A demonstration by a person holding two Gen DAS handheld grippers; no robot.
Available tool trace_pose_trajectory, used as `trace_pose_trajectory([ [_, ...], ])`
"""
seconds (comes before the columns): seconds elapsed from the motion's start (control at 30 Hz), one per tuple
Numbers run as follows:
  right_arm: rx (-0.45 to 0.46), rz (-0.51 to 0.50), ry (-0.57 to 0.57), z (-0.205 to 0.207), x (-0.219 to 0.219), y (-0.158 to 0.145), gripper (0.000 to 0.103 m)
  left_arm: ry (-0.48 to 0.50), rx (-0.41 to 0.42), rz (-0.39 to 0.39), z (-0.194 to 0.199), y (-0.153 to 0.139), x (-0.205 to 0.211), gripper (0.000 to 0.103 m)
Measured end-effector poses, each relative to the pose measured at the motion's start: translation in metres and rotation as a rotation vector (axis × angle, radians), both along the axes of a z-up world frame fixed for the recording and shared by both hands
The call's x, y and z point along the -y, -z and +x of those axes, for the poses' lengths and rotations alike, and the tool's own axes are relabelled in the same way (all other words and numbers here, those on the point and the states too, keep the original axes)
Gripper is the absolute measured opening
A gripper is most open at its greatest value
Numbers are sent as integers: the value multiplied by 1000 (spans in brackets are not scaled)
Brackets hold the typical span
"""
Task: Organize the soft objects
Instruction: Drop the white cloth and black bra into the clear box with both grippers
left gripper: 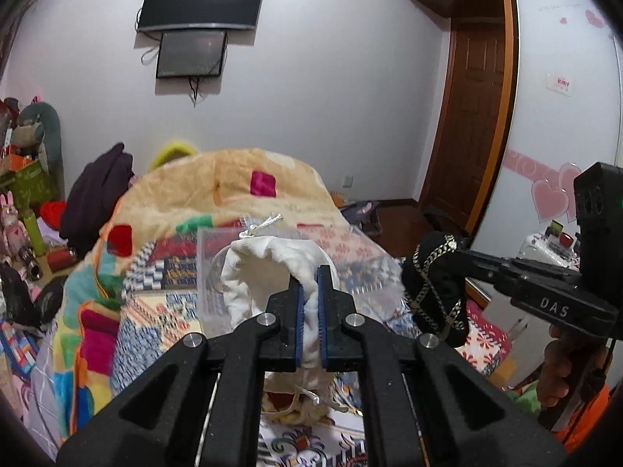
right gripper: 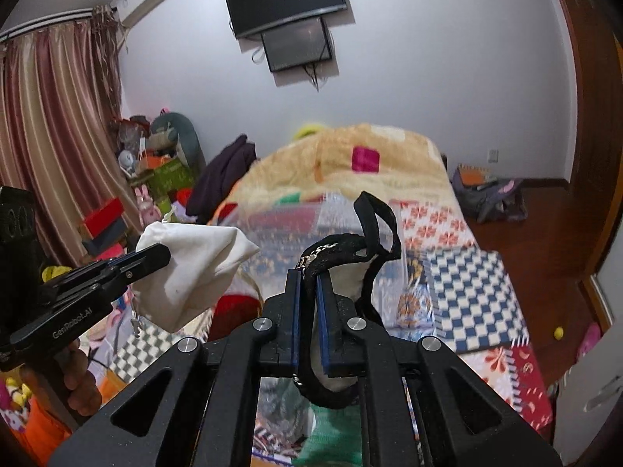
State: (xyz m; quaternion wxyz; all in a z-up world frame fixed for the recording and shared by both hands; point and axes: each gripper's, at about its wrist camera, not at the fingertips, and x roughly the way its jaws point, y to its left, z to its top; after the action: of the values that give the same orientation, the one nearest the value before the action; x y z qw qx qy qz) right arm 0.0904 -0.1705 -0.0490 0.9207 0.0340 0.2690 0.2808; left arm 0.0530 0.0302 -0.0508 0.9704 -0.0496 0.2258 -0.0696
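My left gripper [left gripper: 309,272] is shut on a white drawstring cloth bag [left gripper: 268,264] and holds it up above the bed; the bag also shows at the left of the right wrist view [right gripper: 194,268]. My right gripper [right gripper: 310,270] is shut on a black fabric piece with a gold chain trim [right gripper: 342,249], also held in the air; it shows at the right of the left wrist view [left gripper: 436,288]. A clear plastic box [left gripper: 210,272] stands on the bed behind the white bag.
The bed carries a patchwork quilt [right gripper: 467,272] and a heaped yellow blanket [left gripper: 218,183]. A dark garment [left gripper: 97,198] lies at its far left. Toys and boxes [right gripper: 155,171] pile by the curtain. A wooden door [left gripper: 467,116] and a wardrobe [left gripper: 564,97] stand right.
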Motion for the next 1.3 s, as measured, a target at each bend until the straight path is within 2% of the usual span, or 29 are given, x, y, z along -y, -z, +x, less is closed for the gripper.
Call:
trace_pose_trajectory([
  [0.3,80,-9,14,32,-20,-25,7,-28,6,58,40,-12,-6,5],
  [0.5,125,-73,16,43,-45,-25,7,-41,-62,62,81,1,-12,5],
  [0.67,110,-142,14,61,-61,-12,7,-36,-129,63,112,19,-14,5],
  [0.8,69,-189,0,76,-69,3,7,-35,-178,76,130,34,-12,5],
  [1.03,-91,-260,-56,103,-77,44,7,0,-290,73,148,59,-9,5],
  [1.3,-203,-283,-117,106,-79,56,8,40,-336,46,142,65,-8,10],
])
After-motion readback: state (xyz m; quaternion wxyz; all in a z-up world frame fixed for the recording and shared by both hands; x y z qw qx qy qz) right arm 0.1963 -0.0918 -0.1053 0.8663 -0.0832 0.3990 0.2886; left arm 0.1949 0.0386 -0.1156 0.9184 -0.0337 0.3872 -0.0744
